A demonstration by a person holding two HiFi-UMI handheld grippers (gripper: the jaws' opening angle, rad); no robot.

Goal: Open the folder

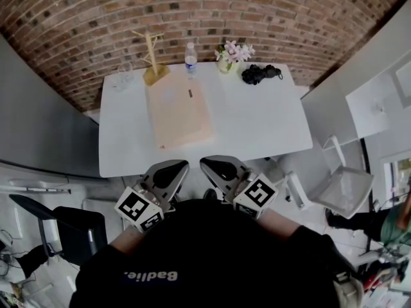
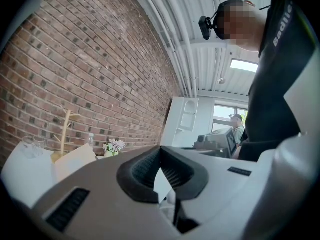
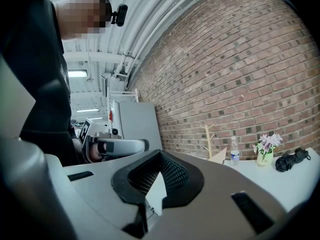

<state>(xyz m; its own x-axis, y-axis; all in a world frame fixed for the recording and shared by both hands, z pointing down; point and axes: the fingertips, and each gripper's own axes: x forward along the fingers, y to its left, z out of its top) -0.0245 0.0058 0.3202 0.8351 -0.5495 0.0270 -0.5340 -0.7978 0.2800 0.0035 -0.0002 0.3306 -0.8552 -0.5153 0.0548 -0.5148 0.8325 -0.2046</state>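
Tan and closed, the folder (image 1: 178, 111) lies flat on the white tabletop (image 1: 257, 127), left of centre, with its long side running from near to far. A small dark mark sits on its cover toward the far end.

Along the far edge of the tabletop, in front of the brick wall (image 1: 83, 24), stand a wooden branch stand (image 1: 152, 59) just beyond the folder's far left corner, a water bottle (image 1: 191, 59), a vase of pale pink flowers (image 1: 231, 56) and a black bundle (image 1: 260, 74) at the right. Some clear glassware (image 1: 124, 79) sits at the far left.

The left gripper (image 1: 180, 167) and the right gripper (image 1: 207, 164) are held close to the person's body, off the near edge of the tabletop and apart from the folder, with their tips angled toward each other. The jaws of each are closed tip to tip, with nothing between them.
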